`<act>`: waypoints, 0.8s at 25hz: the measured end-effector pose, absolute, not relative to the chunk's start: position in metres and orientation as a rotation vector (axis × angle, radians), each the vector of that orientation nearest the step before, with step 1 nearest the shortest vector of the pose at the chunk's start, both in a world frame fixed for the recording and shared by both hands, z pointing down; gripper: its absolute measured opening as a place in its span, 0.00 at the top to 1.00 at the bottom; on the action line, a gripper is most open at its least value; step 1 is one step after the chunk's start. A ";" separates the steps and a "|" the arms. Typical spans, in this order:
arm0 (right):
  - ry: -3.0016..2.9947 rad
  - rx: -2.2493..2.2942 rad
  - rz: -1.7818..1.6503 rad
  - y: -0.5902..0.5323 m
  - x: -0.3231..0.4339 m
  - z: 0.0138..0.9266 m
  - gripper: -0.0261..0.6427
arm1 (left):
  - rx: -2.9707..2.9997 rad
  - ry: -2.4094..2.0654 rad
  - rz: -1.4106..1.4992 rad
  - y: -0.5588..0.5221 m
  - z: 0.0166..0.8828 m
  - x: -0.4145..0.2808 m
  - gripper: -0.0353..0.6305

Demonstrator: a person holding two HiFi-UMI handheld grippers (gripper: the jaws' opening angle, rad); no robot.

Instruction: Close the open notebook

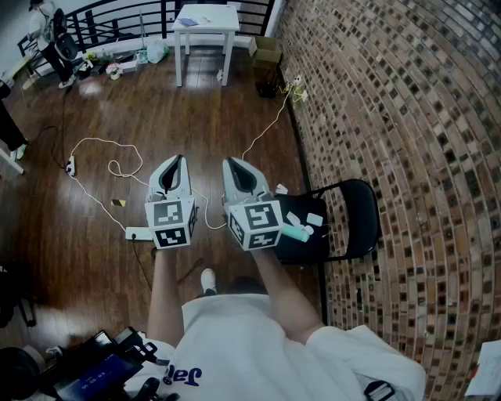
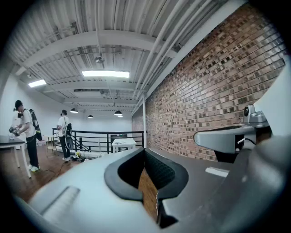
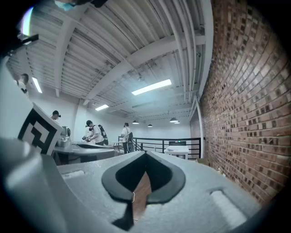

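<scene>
no notebook can be picked out for sure. a flat pale thing (image 1: 192, 21) lies on top of the white table (image 1: 223, 17) far across the room, by the black rail (image 1: 133, 14). it is too small to tell what it is. the table is well apart from both grippers.

the left gripper (image 1: 179, 160) and the right gripper (image 1: 228, 163) are held side by side over the wood floor (image 1: 196, 110). they are close to each other and both point level, toward the table. the left gripper's jaws are shut tight, tips together, with nothing between them. only a bit of floor shows through the gap lower down. the right gripper's jaws are shut the same way and hold nothing too.

just to the right of the right gripper stands a black chair (image 1: 360, 211), next to the brick wall (image 1: 407, 117). a few small white bits and a green thing (image 1: 294, 231) lie on its seat. a long white cord (image 1: 94, 142) loops over the floor to the left of the grippers. a white plug strip (image 1: 138, 233) lies on the floor under the left one. a brown box (image 1: 267, 48) sits by the wall, past the table. in the left gripper view, people (image 2: 26, 132) stand far off near the rail.
</scene>
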State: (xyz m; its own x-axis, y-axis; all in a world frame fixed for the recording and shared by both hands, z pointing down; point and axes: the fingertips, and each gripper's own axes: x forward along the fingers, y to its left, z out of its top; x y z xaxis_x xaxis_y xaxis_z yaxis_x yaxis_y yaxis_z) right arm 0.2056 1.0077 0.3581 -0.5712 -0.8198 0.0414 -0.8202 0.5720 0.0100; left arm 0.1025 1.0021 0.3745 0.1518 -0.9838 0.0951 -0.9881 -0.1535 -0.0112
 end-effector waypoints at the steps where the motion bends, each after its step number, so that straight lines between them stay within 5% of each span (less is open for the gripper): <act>1: -2.755 1.430 0.002 1.000 0.201 0.358 0.98 | 2.349 -2.006 0.118 0.994 0.376 0.099 0.94; 11: -2.810 1.434 0.083 0.888 0.191 0.373 0.98 | 2.335 -2.028 -0.145 0.893 0.362 0.086 0.94; 20: -2.946 1.374 0.037 0.722 0.224 0.342 0.98 | 2.348 -2.171 -0.100 0.736 0.334 0.114 0.95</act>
State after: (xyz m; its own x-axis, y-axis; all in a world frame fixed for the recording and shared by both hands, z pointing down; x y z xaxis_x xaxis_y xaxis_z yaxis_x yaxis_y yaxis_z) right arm 0.2236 0.7216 0.3417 -0.6379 -0.7650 -0.0890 -0.7625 0.6436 -0.0666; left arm 0.1137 0.7362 0.3340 0.0776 -0.9934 -0.0850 -0.9970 -0.0779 0.0000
